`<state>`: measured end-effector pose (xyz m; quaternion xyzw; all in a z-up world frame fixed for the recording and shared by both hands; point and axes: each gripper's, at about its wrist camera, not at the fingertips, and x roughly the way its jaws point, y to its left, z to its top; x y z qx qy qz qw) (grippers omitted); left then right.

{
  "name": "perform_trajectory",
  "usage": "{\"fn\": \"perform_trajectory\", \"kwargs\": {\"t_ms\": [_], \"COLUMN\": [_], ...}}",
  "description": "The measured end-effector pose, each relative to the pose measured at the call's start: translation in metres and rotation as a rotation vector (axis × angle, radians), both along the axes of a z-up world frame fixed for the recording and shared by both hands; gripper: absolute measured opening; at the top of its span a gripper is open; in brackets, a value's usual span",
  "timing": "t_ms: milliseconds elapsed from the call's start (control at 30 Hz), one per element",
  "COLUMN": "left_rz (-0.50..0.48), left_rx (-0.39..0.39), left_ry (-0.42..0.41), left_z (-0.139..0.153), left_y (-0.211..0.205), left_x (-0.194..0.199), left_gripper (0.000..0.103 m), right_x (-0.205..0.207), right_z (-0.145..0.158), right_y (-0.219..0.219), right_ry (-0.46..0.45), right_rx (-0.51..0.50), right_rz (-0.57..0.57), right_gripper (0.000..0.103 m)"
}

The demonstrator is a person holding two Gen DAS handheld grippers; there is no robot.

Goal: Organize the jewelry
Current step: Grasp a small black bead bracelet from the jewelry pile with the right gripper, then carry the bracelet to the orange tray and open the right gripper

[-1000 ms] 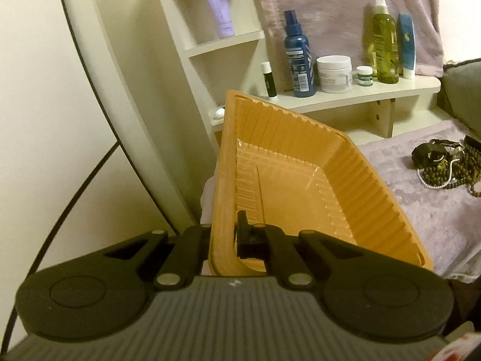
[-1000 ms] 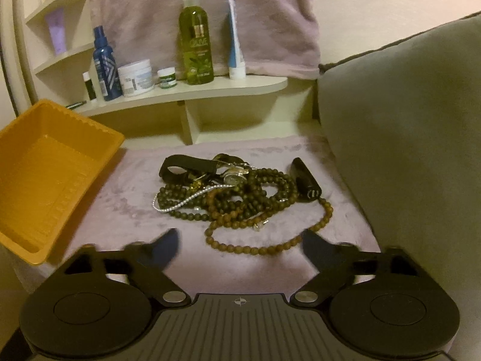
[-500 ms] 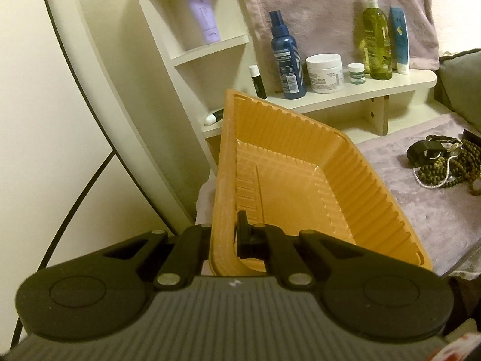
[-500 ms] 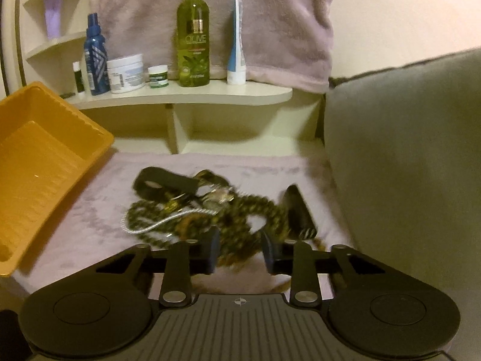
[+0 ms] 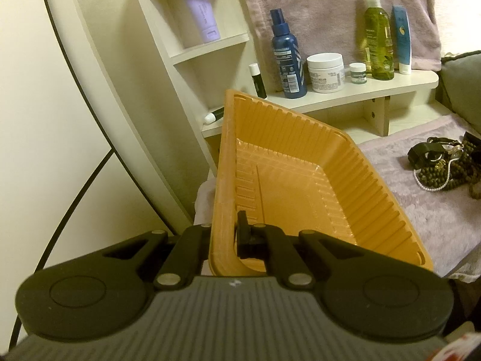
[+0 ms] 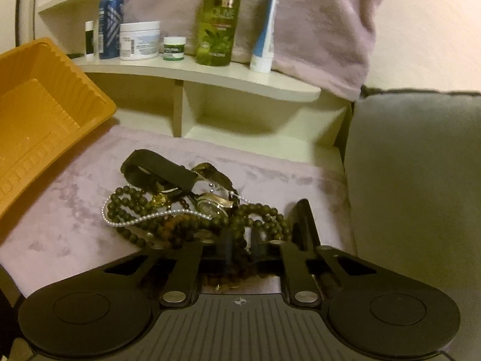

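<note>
Now left gripper (image 5: 225, 237) clamping tray (image 5: 300, 198), right gripper (image 6: 240, 251) pinching beads (image 6: 186, 225)

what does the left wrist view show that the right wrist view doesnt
Only the left wrist view: the left tool clamped on the near wall of the orange ribbed plastic tray, and a lilac tube on an upper shelf.

Only the right wrist view: the right tool, whose jaws have just been closing, pinching brown wooden beads at the near edge of the tangled jewelry pile; also a grey cushion.

Both: tray, jewelry pile, green spray bottle, blue spray bottle, white jar.
</note>
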<state>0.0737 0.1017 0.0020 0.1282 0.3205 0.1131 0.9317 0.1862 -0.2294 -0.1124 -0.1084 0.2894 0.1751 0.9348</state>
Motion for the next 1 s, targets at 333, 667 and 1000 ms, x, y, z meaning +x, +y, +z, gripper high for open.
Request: {"fn": "perform_trajectory", "kwargs": {"t_ms": [333,667,1000], "left_rz": [0.001,0.0,-0.008], "left_rx": [-0.006,-0.022,-0.032], "left_ry": [-0.001,-0.006,-0.006], "left_z": [0.0,-0.001,0.0], "left_y": [0.0,0.004,0.008], "left_x": [0.0,-0.001,-0.001], "left_gripper": [0.003,0.003,0.003], "right_x": [-0.015,-0.041,-0.047], "right_z": [0.041,0.108,0.091], "right_y": [-0.019,0.01,0.112], "right_ry": [-0.079,-0.155,0.001], "right_rx": [0.116,0.264,0.399], "right_rz": [-0.035,0.108,0.362], "right_gripper": [0.007,0.007,0.006]}}
